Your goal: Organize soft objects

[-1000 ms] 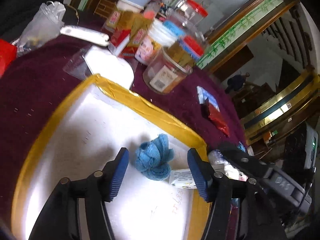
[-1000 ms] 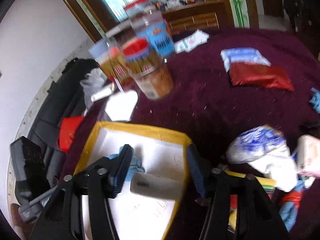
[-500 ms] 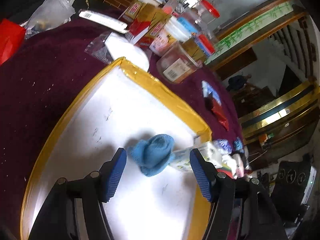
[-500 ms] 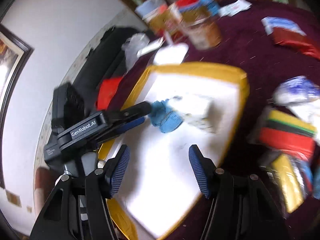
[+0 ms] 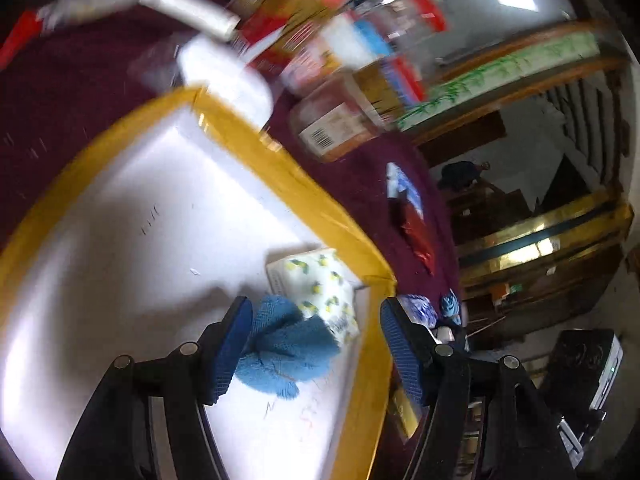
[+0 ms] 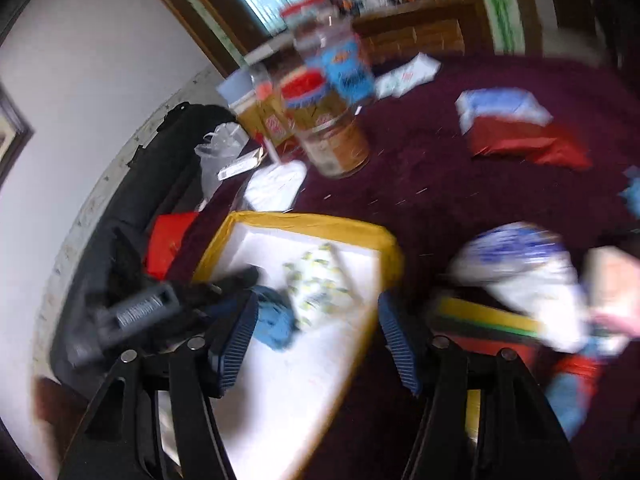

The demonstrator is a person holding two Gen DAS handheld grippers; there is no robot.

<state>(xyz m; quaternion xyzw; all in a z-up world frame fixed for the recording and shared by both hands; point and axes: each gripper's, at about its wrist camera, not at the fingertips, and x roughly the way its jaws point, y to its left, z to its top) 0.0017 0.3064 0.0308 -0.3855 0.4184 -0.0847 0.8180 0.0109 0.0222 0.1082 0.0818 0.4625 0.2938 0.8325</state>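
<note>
Soft objects are partly gathered: a blue cloth [image 5: 286,350] and a white tissue pack with yellow spots [image 5: 316,292] lie touching each other inside the yellow-rimmed white tray [image 5: 280,168], near its right-hand corner. The left claw [image 5: 316,350] stands released around the cloth, one pad beside it, without pressing it. The right claw [image 6: 316,340] is also released and empty, its jaws having just been opening, with nothing between them but the tray below. More is left (judging by what lies outside): a blue-and-white bag [image 6: 520,264], a red pouch [image 6: 524,144] and a stack of coloured packs [image 6: 488,320] sit on the maroon tabletop [image 6: 460,200] past the tray's right edge, so I judge the sorting to be at an early stage.
</note>
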